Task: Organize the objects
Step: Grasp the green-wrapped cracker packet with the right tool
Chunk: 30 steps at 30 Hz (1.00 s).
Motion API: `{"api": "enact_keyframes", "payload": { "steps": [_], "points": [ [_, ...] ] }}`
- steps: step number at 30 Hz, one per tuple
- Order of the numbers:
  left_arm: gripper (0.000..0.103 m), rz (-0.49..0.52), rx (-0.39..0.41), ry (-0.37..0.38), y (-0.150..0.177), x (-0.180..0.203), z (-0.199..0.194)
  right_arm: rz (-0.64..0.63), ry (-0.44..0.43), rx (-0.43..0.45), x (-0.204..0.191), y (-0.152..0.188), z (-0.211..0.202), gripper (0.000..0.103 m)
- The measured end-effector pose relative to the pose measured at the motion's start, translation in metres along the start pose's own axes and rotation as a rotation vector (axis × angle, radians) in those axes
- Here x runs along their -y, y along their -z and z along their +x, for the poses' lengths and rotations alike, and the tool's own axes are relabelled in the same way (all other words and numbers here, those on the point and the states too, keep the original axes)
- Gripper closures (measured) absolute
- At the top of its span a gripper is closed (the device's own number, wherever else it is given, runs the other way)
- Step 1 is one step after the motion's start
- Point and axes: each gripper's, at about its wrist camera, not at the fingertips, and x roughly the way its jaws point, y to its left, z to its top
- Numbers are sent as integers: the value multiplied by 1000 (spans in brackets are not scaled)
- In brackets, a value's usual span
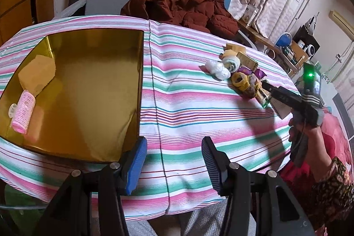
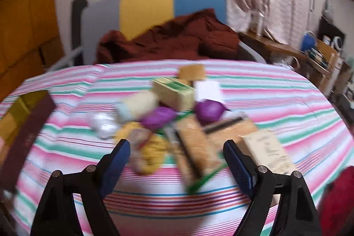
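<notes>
The pile of small things [image 2: 177, 116] lies on the right part of the striped surface [image 1: 188, 103]: cracker packs, purple wrapped pieces, white balls, small boxes, all touching or overlapping. My right hand-held gripper [image 2: 177, 158] hangs just over the pile's near edge, jaws spread wide, with a cracker pack [image 2: 197, 147] between them but not pinched; that view is blurred, so finer contact I cannot tell. My left hand-held gripper [image 1: 174, 160] is about half spread and holds nothing, over bare cloth just beside the near right corner of the gold tray [image 1: 88, 92]. In the tray's far left part sit a tan block [image 1: 36, 74] and a pink roll [image 1: 23, 112], close together; the rest of the tray floor is free. A wide band of cloth lies open between tray and pile. A brown jacket [image 1: 188, 10] lies past the far edge.
</notes>
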Motion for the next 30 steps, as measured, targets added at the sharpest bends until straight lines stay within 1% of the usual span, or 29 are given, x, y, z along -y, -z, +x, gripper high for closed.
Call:
{"api": "enact_keyframes", "payload": {
  "steps": [3, 5, 8, 11, 13, 14, 15, 16, 17, 19, 22, 24, 26, 27, 29, 30],
  "points": [
    [51, 8, -8, -2, 0, 3, 2, -41, 14, -36, 3, 4, 16, 24],
    [51, 6, -13, -5, 0, 2, 3, -66, 34, -76, 7, 6, 30, 24],
    [51, -6, -19, -1, -1, 1, 4, -98, 23, -114, 10, 12, 41, 24],
    [51, -18, -28, 5, -2, 2, 8, -165, 39, -116, 6, 15, 49, 23],
    [51, -16, -32, 9, -4, 5, 10, -154, 42, -107, 5, 16, 49, 25],
    [51, -13, -32, 10, -5, 7, 11, -151, 37, -100, 3, 17, 47, 32],
    [51, -10, -34, 10, -6, 10, 11, -154, 27, -94, -1, 18, 44, 46],
    [51, -5, -37, 17, -9, 14, 13, -156, 13, -98, -3, 19, 43, 54],
    [51, -3, -39, 23, -10, 16, 14, -146, -12, -106, -7, 22, 44, 55],
    [51, 8, -39, 30, -15, 23, 18, -126, -24, -90, -12, 25, 40, 55],
    [51, 40, -42, 45, -23, 37, 25, -53, -44, -73, -9, 30, 34, 56],
    [51, 59, -46, 60, -29, 46, 32, -16, -43, -62, -8, 34, 31, 56],
    [51, 57, -61, 87, -36, 54, 43, 30, -36, -49, -3, 39, 27, 56],
    [50, 52, -70, 102, -40, 58, 50, 55, -38, -44, -1, 41, 25, 56],
    [45, 41, -86, 136, -48, 67, 63, 110, -51, -30, 5, 49, 18, 56],
    [43, 38, -89, 152, -51, 72, 69, 118, -47, -25, 6, 52, 16, 56]
  ]
}}
